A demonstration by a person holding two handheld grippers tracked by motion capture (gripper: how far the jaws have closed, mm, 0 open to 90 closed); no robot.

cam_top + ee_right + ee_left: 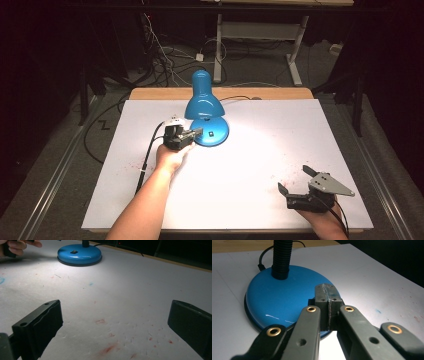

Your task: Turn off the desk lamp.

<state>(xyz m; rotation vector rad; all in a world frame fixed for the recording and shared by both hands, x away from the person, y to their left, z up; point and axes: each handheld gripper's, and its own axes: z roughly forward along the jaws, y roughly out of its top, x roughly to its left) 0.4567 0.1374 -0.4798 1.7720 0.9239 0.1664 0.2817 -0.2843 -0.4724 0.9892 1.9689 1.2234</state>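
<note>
Glossy blue desk lamp (202,107) (round domed base, ribbed black neck); left gripper (327,293) pressed together over its base, right gripper (113,322) spread.

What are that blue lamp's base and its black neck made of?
Lamp base: probably painted metal or hard plastic; its glossy blue surface shows sharp highlights. Neck: looks like ribbed black flexible tubing, matte; whether plastic or coated metal I cannot tell.
</note>
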